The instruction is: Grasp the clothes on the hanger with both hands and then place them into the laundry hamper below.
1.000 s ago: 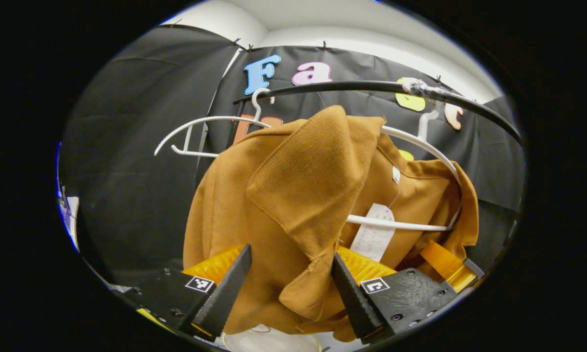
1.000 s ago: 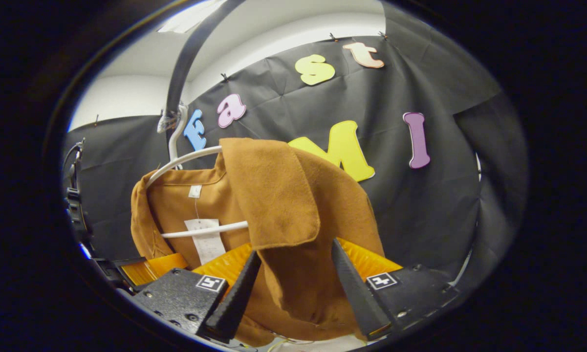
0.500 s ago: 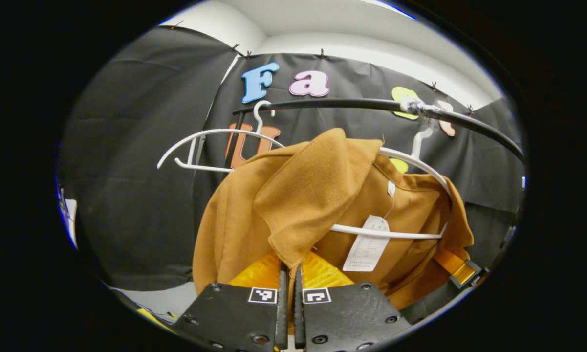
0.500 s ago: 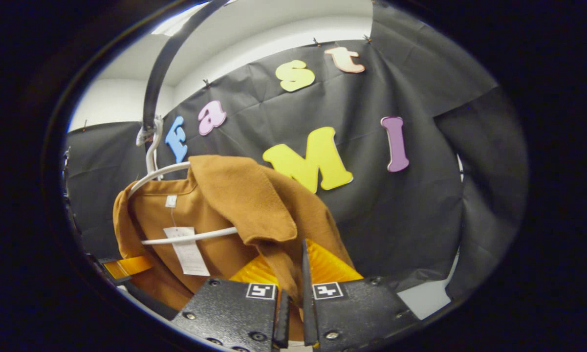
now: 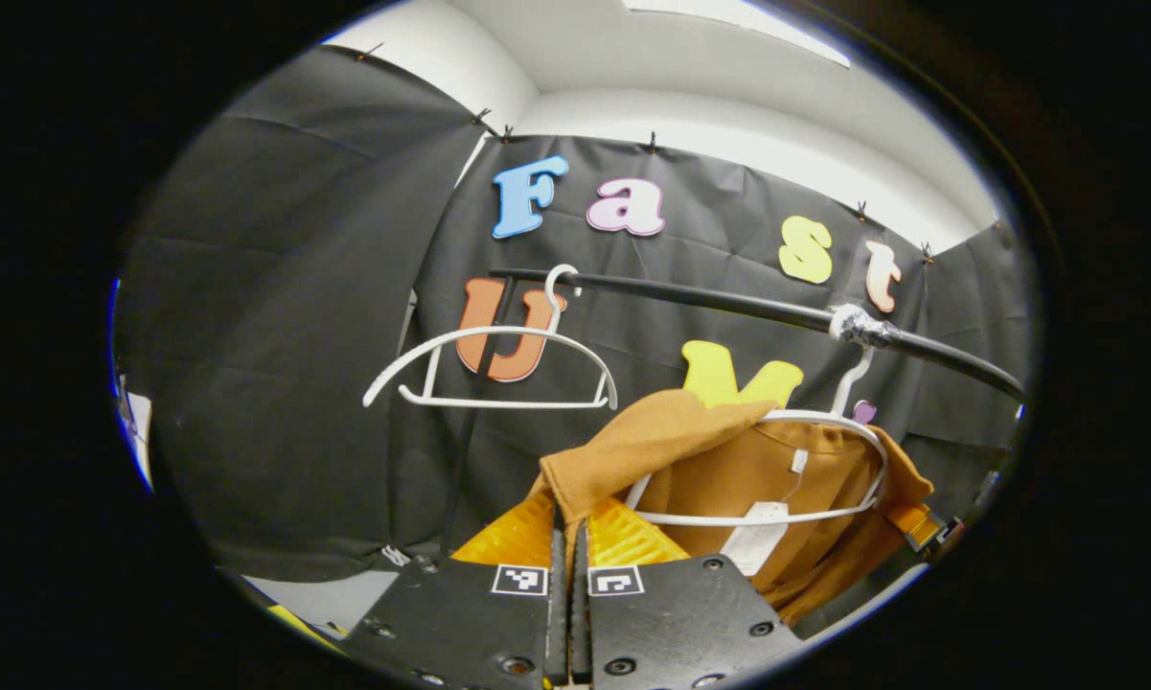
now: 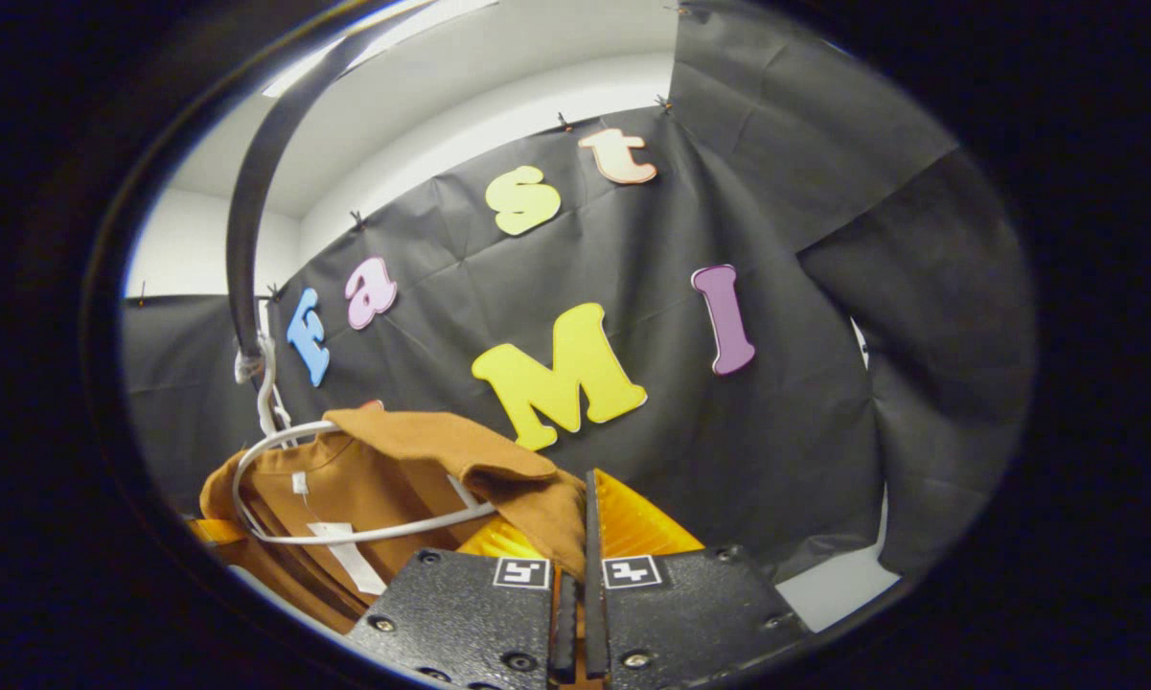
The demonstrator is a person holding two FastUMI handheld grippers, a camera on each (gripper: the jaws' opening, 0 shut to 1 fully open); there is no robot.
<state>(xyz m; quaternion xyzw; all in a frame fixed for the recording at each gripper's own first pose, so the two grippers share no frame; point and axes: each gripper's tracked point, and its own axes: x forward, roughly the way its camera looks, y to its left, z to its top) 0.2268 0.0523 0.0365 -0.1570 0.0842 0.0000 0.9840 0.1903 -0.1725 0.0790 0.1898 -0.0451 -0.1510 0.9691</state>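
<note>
A brown garment (image 5: 757,479) hangs on a white hanger (image 5: 853,436) from a black rail (image 5: 728,302). My left gripper (image 5: 567,537) is shut on its near shoulder, and the cloth stretches from the fingers up to the hanger. In the right gripper view the same brown garment (image 6: 383,479) sits low at the left on its white hanger (image 6: 249,460). My right gripper (image 6: 580,537) is shut on the other shoulder flap. A white tag (image 5: 757,546) dangles inside the collar.
An empty white hanger (image 5: 489,369) hangs on the rail to the left of the garment. Black cloth walls close in behind and to both sides. The rail (image 6: 244,240) curves overhead at the left of the right gripper view.
Both grippers went from open around the shoulders to shut on the cloth. They then drew back and down, so the garment and rail look smaller and lower.
</note>
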